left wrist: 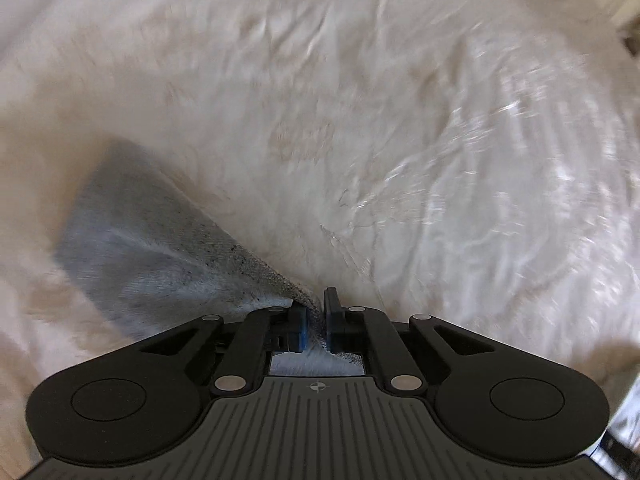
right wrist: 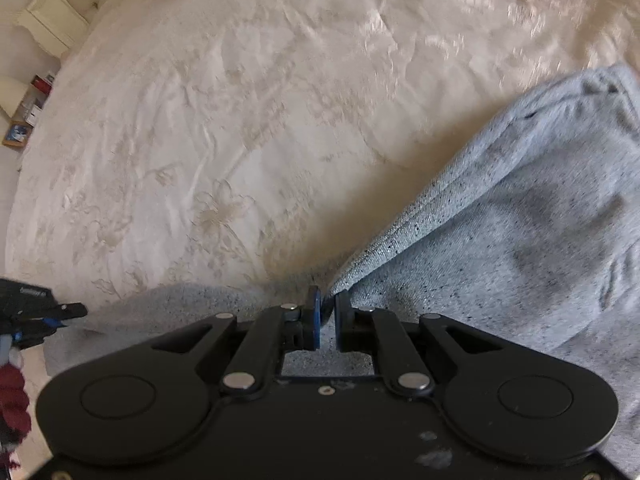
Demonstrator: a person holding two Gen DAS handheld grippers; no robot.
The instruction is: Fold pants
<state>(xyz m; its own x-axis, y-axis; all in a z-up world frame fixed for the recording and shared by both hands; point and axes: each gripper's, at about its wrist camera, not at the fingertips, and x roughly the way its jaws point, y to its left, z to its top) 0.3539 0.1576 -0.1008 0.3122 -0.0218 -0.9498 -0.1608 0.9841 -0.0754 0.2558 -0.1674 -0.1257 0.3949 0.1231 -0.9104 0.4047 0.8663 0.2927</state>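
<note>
The grey speckled pants [right wrist: 520, 216] lie on a white embroidered bedspread [right wrist: 224, 128]. In the right wrist view they spread to the right, with the waistband at the far right. My right gripper [right wrist: 327, 306] is shut on an edge of the pants. In the left wrist view my left gripper [left wrist: 316, 308] is shut on another edge of the pants [left wrist: 152, 240], which hangs stretched to the left above the bedspread [left wrist: 360, 120]. The left gripper also shows at the left edge of the right wrist view [right wrist: 36, 312].
A cream tufted headboard [right wrist: 52, 8] and small items on the floor [right wrist: 28, 112] lie at the far left of the right wrist view. A dark red sleeve [right wrist: 12, 400] shows at the lower left.
</note>
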